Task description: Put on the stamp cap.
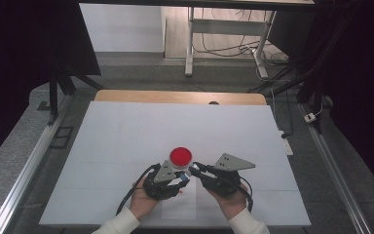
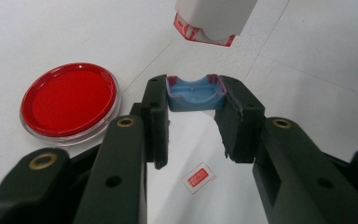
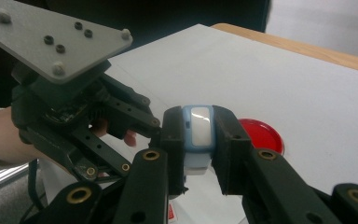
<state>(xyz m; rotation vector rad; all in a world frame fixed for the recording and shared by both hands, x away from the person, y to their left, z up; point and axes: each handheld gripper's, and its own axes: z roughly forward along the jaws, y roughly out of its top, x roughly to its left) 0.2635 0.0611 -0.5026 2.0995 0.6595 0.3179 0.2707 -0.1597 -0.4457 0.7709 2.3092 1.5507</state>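
My left gripper (image 2: 193,105) is shut on a small blue cap (image 2: 195,95) with a curved top edge, held a little above the sheet. Just beyond it hangs a white stamp body (image 2: 212,18) with a red-edged face. My right gripper (image 3: 198,140) is shut on that stamp (image 3: 199,128), which shows a white and blue side. In the high view the left gripper (image 1: 183,180) and right gripper (image 1: 193,170) meet tip to tip near the table's front. A round red ink pad (image 1: 180,156) lies flat just behind them. A small red stamped mark (image 2: 199,177) is on the sheet under the left jaws.
A white sheet (image 1: 126,141) covers the table, with a wooden edge (image 1: 175,96) at the far side. Metal rails (image 1: 24,170) run along both sides. The person's hands and white sleeves (image 1: 121,224) come in at the front edge.
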